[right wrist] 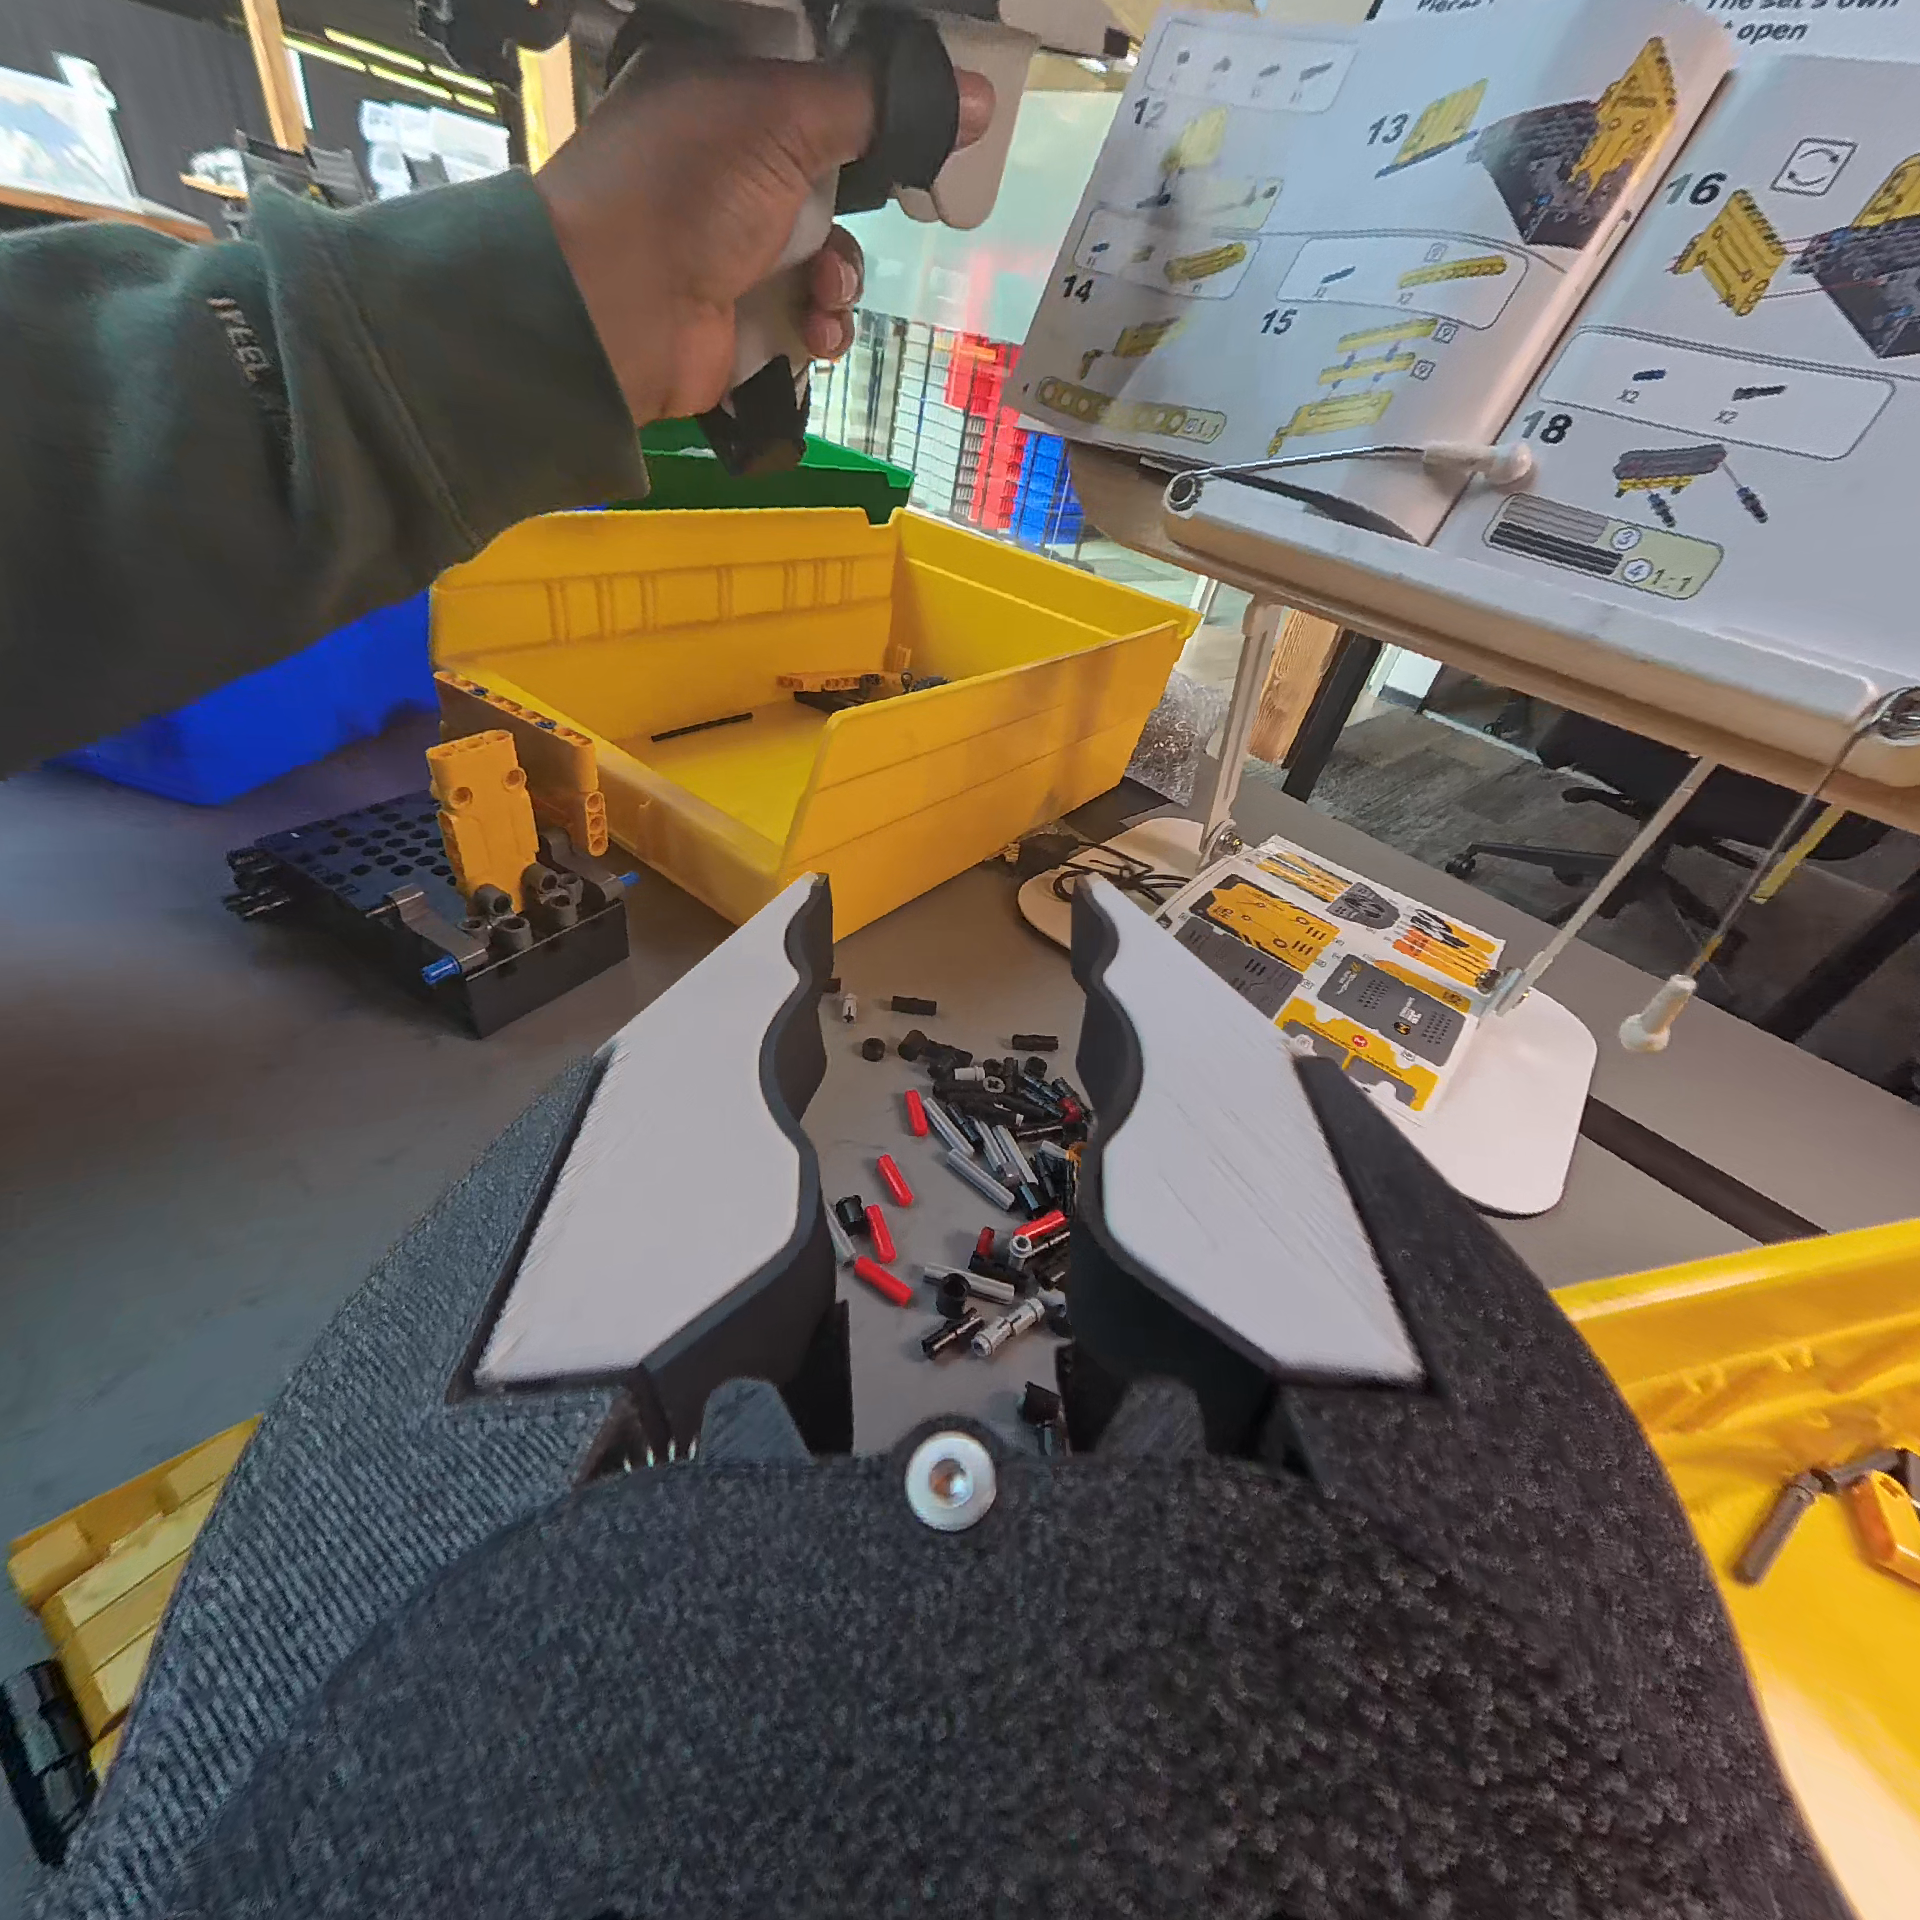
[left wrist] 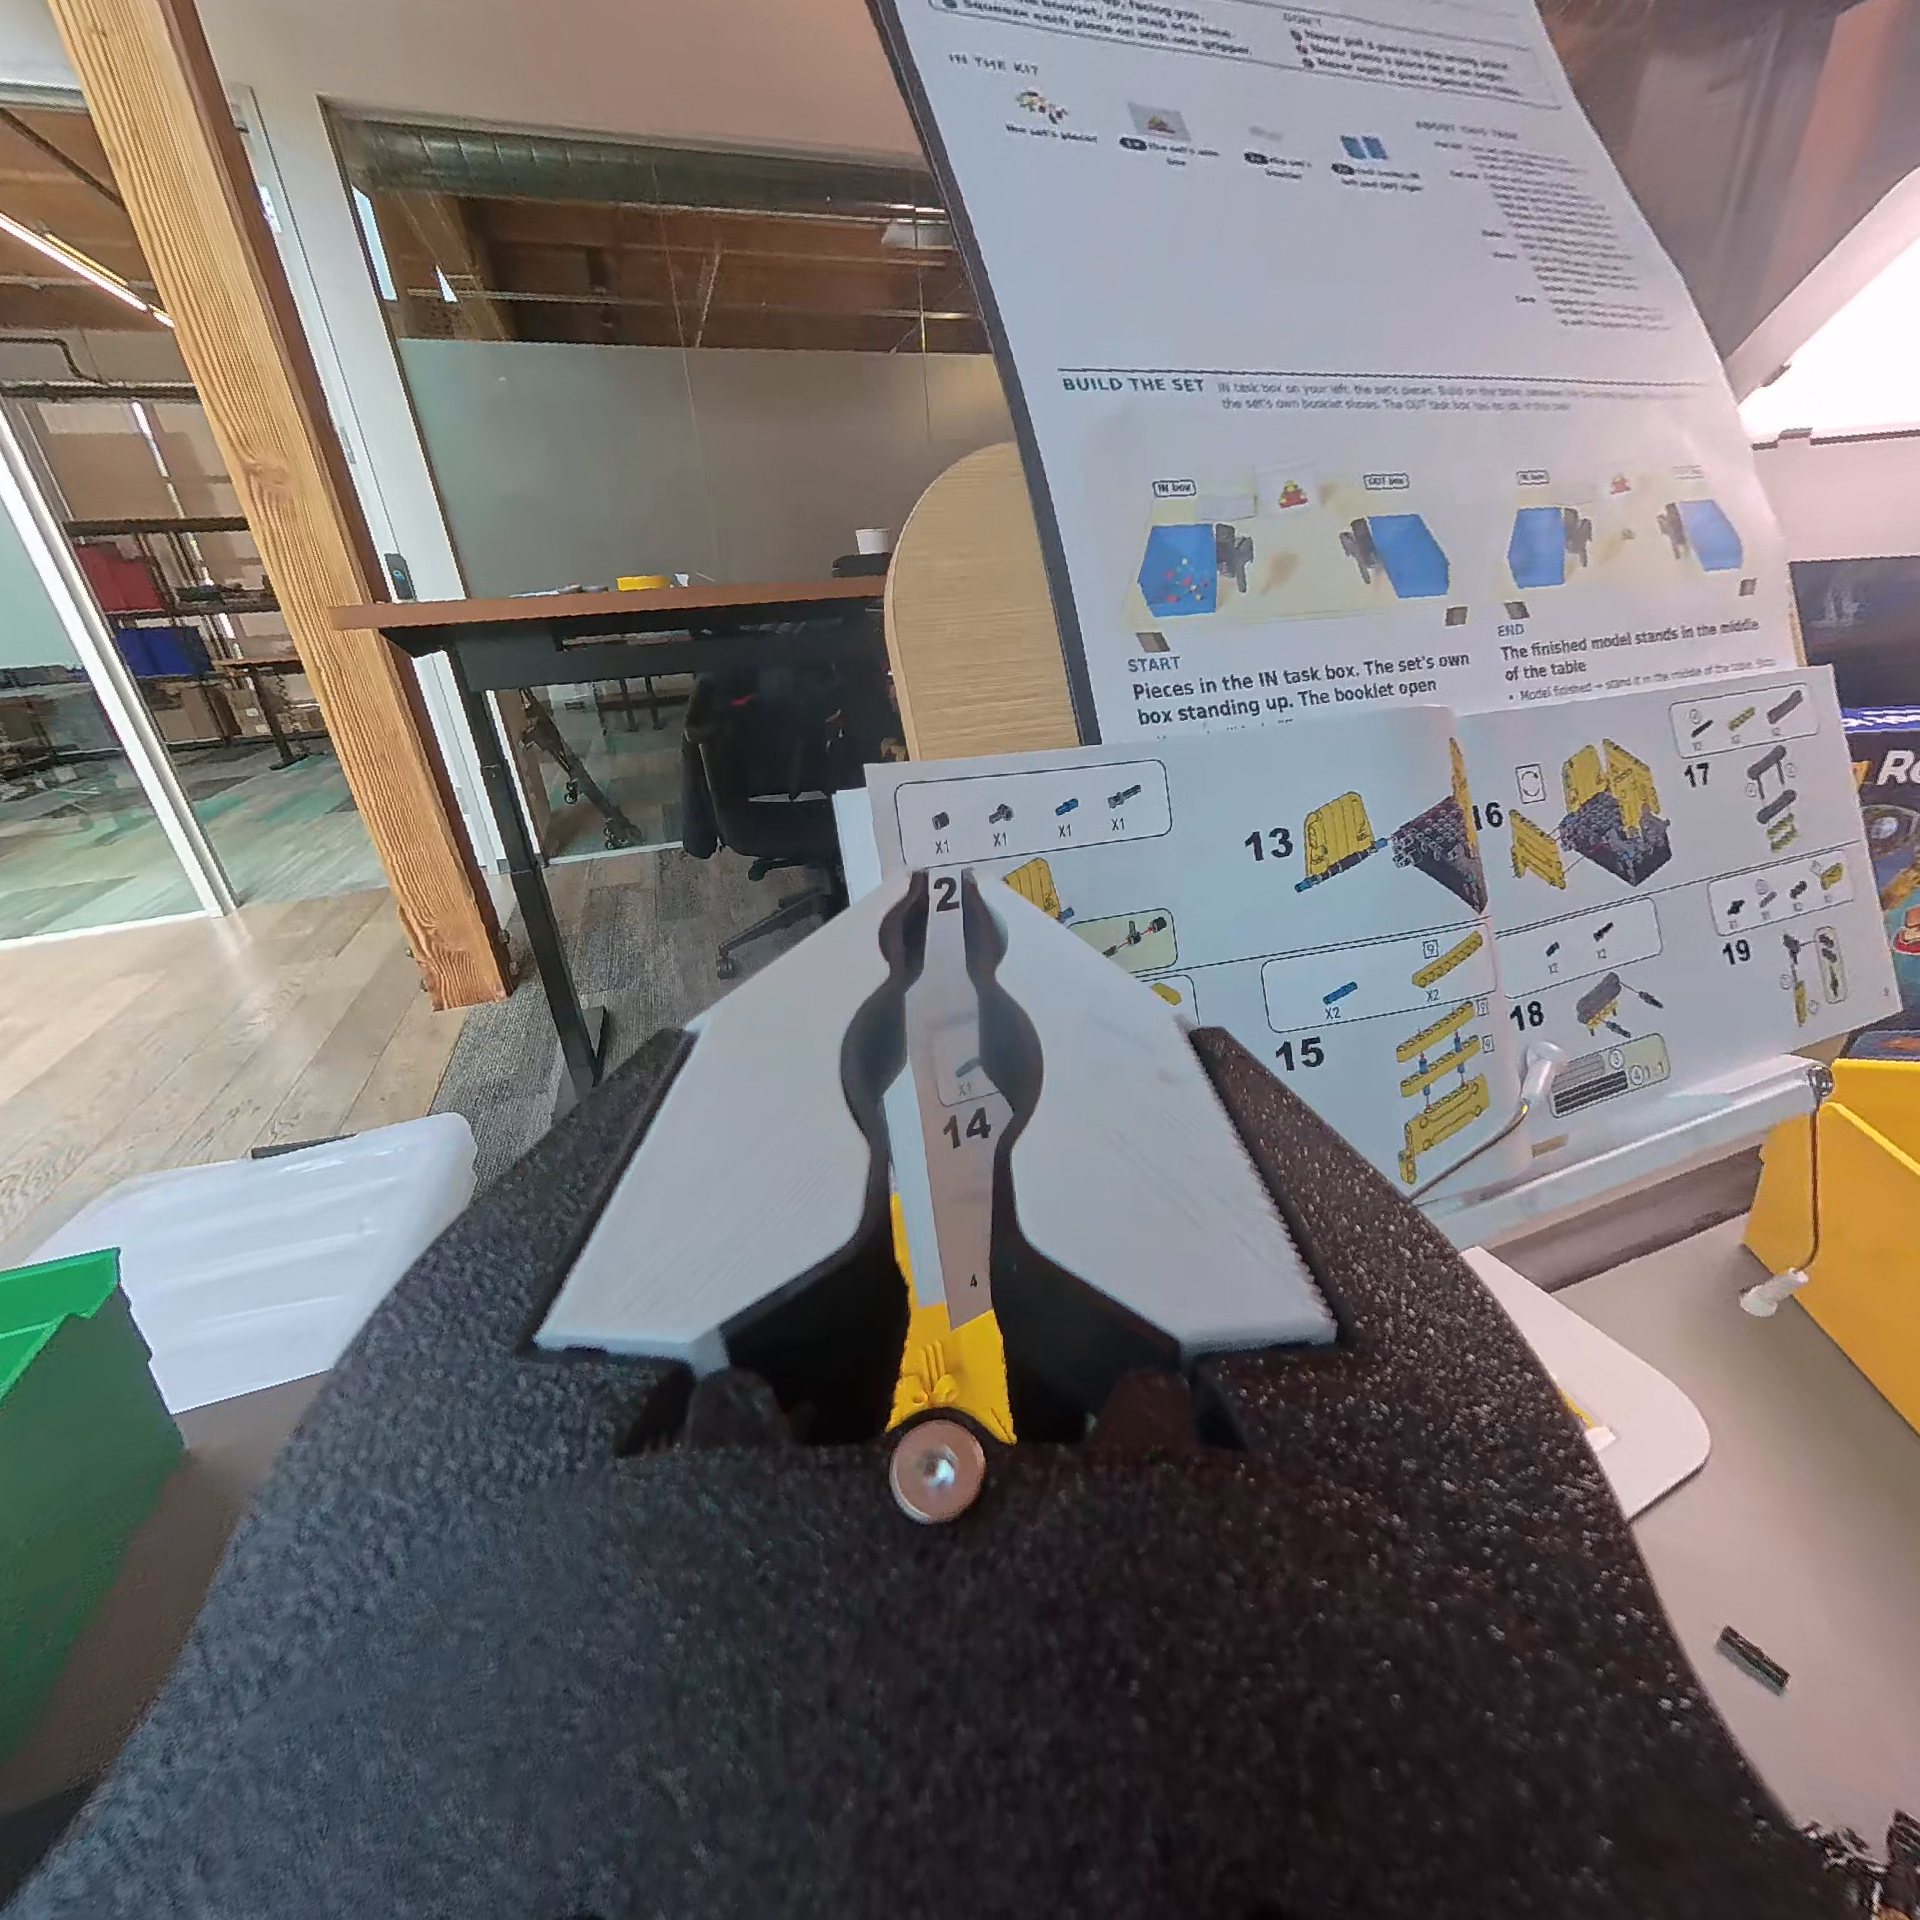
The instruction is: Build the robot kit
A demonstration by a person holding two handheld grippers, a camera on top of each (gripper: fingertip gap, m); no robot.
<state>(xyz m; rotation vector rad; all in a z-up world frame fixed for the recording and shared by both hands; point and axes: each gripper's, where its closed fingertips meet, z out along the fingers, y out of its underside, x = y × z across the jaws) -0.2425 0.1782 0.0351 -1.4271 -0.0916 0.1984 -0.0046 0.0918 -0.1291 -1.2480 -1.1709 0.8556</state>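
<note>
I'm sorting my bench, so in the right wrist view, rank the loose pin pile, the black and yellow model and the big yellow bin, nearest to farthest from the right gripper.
From the right gripper:
1. Loose pin pile, on the table between its fingers.
2. Black and yellow model, to the left.
3. Big yellow bin, behind; close to the model's distance, so that order is uncertain.

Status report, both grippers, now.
Left gripper nearly shut, empty, raised before booklet. Right gripper open, empty, above loose pins. Nothing between fingers.

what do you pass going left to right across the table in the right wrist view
Blue bin → black and yellow partly built model → open yellow bin → heap of small black, grey and red pins between the right tool's fingers → sticker sheet → white base of the booklet stand.
</note>
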